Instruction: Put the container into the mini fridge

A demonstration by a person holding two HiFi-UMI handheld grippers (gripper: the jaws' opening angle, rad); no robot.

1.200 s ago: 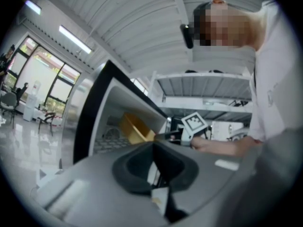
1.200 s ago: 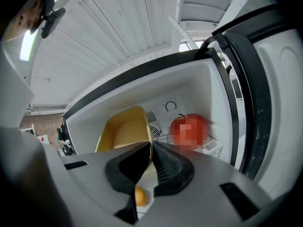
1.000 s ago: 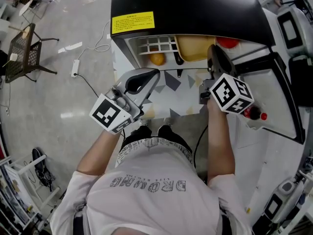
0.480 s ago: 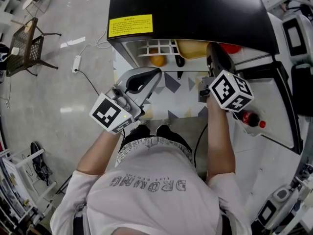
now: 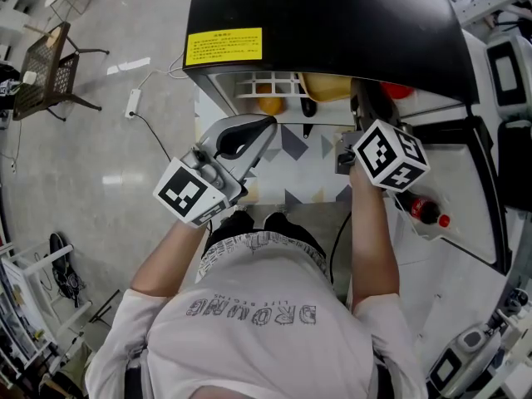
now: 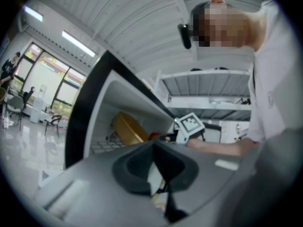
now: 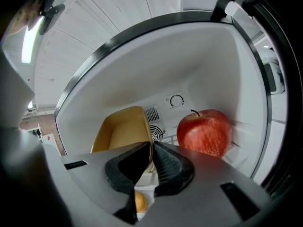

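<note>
The mini fridge has a black top and stands open in front of me. A yellow container sits tilted on its upper shelf, and from above the container shows just under the top's edge. My right gripper reaches into the fridge and is shut on the container's rim. In the head view the right gripper points in at the shelf. My left gripper hovers outside the fridge at the left, shut, with nothing in it.
A red apple stands right of the container, close to the jaws. An orange lies on the wire rack lower down. The open door at the right holds a cola bottle. A chair and a power strip are on the floor at the left.
Hardly anything differs. Both grippers keep their places and the right one stays shut on the container; only my head view has shifted slightly.
</note>
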